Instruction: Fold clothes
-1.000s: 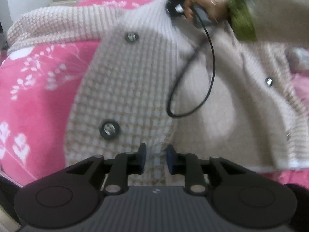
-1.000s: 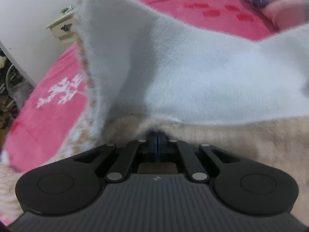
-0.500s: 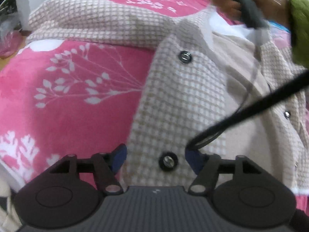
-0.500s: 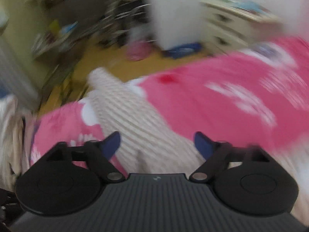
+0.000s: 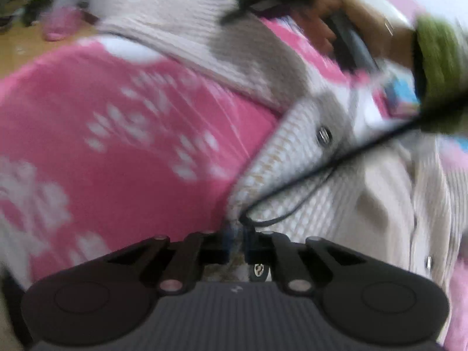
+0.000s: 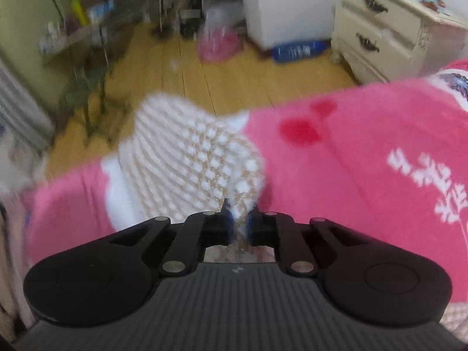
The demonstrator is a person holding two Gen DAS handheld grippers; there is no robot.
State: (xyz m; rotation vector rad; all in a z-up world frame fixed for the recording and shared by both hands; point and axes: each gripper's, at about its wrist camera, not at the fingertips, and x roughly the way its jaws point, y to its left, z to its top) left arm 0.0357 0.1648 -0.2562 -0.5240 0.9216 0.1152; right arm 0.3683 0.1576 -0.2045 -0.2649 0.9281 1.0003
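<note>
Cardigan (image 5: 307,181), cream waffle knit with dark round buttons, lies spread on the pink flowered bedspread (image 5: 122,152) of the bed. Body of the garment sits on the right of the left wrist view; one sleeve (image 5: 187,38) runs up and to the left across the bedspread, its end near the bed edge. One button (image 5: 324,136) shows on the front panel; a second, smaller one is near the right hem.

Left claw (image 5: 236,241): clenched on the cardigan's lower front edge, knit pinched between the blue pads. A thin black cable (image 5: 327,169) crosses the front panel and ends close to this claw. View is blurred.

Right claw (image 6: 239,224): jaws closing, knit of the sleeve (image 6: 190,158) already caught between the blue pads. Sleeve end lies beyond the claw, over the bed edge side, touching the bedspread (image 6: 365,152).

In the left wrist view the right hand (image 5: 324,26) shows at top right, wrapped round its dark claw handle above the sleeve; green cuff (image 5: 435,58) at the wrist.

Beyond the bed: wooden floor (image 6: 228,79), cream chest of drawers (image 6: 386,29) with dark handles at upper right, a blue bottle (image 6: 298,49) lying on the floor beside it, a pink bag (image 6: 219,45) near it. Left background cluttered, too blurred to identify.
</note>
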